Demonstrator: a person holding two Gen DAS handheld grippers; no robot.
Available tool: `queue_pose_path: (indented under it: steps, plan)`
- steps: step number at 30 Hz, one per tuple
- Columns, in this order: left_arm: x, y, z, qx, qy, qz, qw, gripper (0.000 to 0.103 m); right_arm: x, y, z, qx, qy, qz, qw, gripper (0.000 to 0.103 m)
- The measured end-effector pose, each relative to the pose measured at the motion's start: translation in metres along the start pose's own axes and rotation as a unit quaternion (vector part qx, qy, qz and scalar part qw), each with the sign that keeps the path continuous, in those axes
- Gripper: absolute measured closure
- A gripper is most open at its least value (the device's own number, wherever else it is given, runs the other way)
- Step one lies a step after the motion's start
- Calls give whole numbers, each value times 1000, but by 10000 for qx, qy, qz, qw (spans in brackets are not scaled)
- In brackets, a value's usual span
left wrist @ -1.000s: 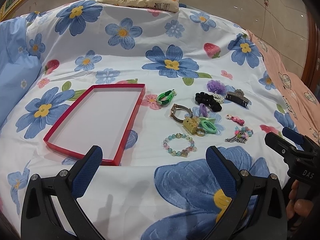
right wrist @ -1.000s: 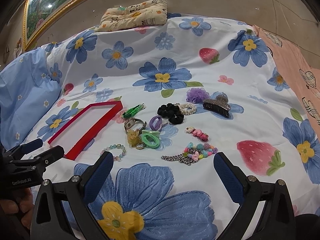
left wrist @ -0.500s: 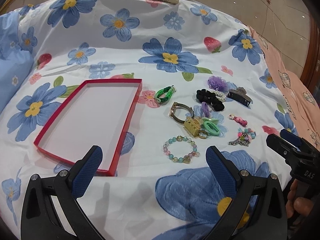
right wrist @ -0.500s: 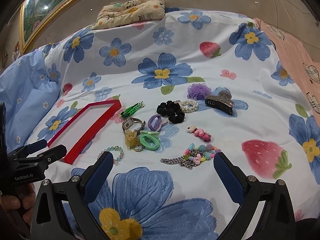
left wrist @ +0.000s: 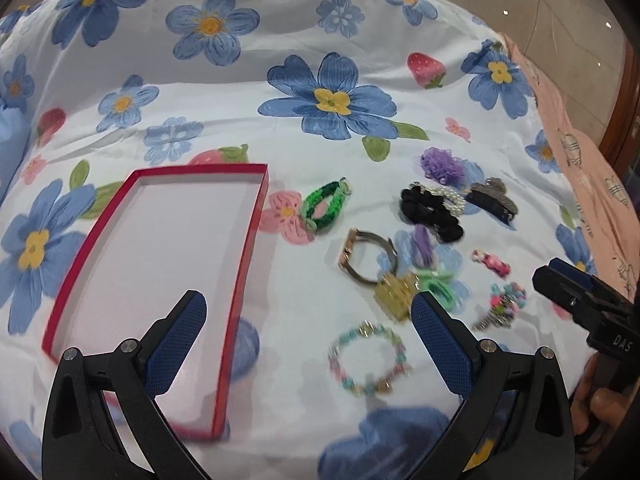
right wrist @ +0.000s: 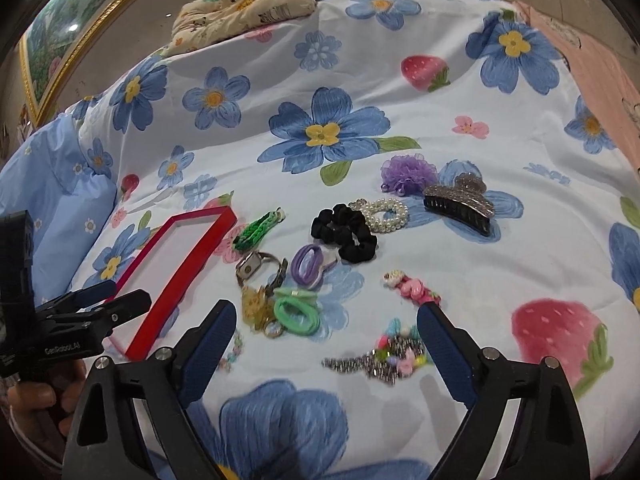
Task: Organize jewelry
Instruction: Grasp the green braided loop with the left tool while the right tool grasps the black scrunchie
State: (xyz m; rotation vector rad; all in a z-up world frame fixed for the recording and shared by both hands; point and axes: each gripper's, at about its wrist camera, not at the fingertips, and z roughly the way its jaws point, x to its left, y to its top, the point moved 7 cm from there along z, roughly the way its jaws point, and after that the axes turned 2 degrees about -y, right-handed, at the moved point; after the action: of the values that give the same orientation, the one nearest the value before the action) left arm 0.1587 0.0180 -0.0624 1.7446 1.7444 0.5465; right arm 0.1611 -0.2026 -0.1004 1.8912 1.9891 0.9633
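A floral bedsheet (left wrist: 224, 92) printed with blue flowers and strawberries covers the bed and carries all items. A patterned cushion (right wrist: 244, 4) lies at the far edge, a blue pillow (right wrist: 52, 200) at the left, and a pink cloth (right wrist: 600, 64) along the right side; a gilt-framed picture (right wrist: 60, 28) leans beyond the bed.

The red tray (left wrist: 256, 216), shallow, rectangular and white inside, sits left of the jewelry. The left gripper (left wrist: 306, 344) hangs over the sheet with its jaws spread wide and nothing between them: one fingertip overlaps the tray's near right corner, the other lies beside the yellow clip (left wrist: 394, 294). The pastel bead bracelet (left wrist: 368, 360) lies on the sheet in the gap between these fingers.

The right gripper (right wrist: 326, 354) is likewise spread and unloaded, hanging above the near items. Between its fingers lie the green hair ties (right wrist: 296, 314) and a silver chain tangled with a colourful bead bracelet (right wrist: 384, 354); the pink clip (right wrist: 412, 288) is just beyond its right fingertip.

Farther back: a watch (right wrist: 260, 268), purple hair ties (right wrist: 308, 264), a green braided band (right wrist: 258, 230), a black scrunchie (right wrist: 346, 232) touching a pearl bracelet (right wrist: 384, 214), a purple pom-pom tie (right wrist: 408, 172) and a dark claw clip (right wrist: 458, 204). The items lie close together, several touching or overlapping.
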Motion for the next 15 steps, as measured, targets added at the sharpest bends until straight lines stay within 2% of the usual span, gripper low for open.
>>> queue_pose_path:
  steps: [4, 6, 9, 15]
  plan:
    - [0, 21, 22, 123, -76, 92, 9999, 4, -8, 15, 21, 164, 16, 97, 9998, 28]
    - [1, 31, 34, 218, -145, 83, 9996, 5, -10, 20, 31, 257, 28, 123, 9996, 38]
    - [0, 44, 54, 387, -305, 77, 9988, 7, -15, 29, 52, 425, 4, 132, 9990, 43]
    - [-4, 60, 97, 732, -401, 168, 9964, 7, -23, 37, 88, 710, -54, 161, 9973, 44]
